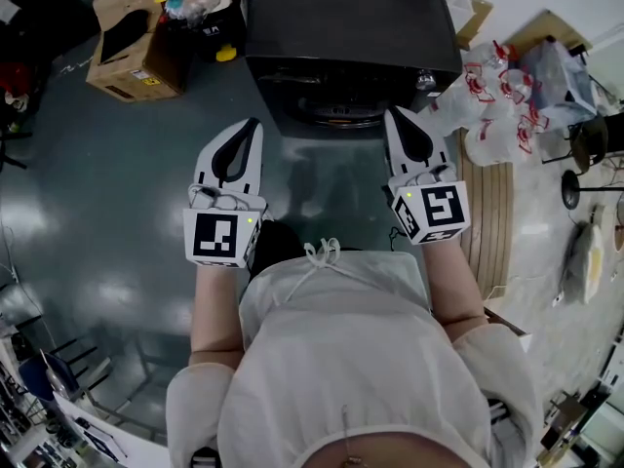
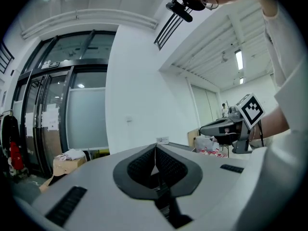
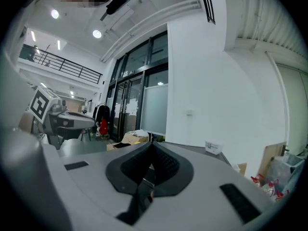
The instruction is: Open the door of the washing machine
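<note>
The washing machine (image 1: 351, 27) is a dark box at the top centre of the head view, and its round door (image 1: 341, 113) faces me, closed. My left gripper (image 1: 253, 125) hovers in front of the machine's lower left, with its jaws together and empty. My right gripper (image 1: 390, 115) hangs close before the door's right edge, also shut on nothing. In the left gripper view the fingertips (image 2: 155, 146) meet in a thin line, and the right gripper (image 2: 231, 126) shows at the right. In the right gripper view the tips (image 3: 152, 143) are pressed together too.
Open cardboard boxes (image 1: 132, 42) stand on the floor left of the machine. White plastic bags (image 1: 497, 105) and a wooden board (image 1: 492, 213) lie to its right. Glass doors (image 2: 57, 105) and a white wall are behind the machine. The dark floor (image 1: 97, 213) spreads out to the left.
</note>
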`<state>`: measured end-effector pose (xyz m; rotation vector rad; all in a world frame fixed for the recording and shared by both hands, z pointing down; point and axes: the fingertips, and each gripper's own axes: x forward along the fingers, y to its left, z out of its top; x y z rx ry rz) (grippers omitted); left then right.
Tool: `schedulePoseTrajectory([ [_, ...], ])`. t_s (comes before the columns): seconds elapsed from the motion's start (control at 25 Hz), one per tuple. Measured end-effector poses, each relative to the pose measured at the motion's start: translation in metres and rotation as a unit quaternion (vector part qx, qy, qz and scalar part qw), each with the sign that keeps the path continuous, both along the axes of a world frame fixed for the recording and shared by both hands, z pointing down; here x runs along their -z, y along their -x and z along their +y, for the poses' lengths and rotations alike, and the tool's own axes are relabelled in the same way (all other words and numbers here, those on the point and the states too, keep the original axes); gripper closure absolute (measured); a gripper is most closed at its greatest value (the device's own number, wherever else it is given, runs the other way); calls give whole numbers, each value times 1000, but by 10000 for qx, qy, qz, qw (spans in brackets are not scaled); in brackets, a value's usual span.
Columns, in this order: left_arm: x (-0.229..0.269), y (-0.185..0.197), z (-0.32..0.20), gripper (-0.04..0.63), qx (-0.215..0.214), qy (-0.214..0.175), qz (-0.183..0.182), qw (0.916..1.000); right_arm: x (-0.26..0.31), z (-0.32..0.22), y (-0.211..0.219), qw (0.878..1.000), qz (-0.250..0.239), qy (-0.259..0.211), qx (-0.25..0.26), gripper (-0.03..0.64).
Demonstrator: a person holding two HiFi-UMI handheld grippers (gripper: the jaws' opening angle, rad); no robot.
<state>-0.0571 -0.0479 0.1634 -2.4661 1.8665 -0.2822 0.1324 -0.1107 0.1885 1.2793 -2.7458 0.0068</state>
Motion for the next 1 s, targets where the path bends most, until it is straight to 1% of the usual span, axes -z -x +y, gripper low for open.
schedulePoseTrajectory([
  [0.08,0,-1,3,574,-6,10,19,10000,-1,4,-2,10000,36,6,-34,614],
  [0.2,1,-3,6,574,-20,-79,95,9999,-2,9,-6,9999,52,24,-124,614],
  [0.4,-4,-3,9,574,15,62,188,9998,-4,20,-13,9998,29,37,-176,615],
  [1.0,0,-22,21,574,-181,39,243,9995,-4,38,-32,9994,2,18,-333,615],
])
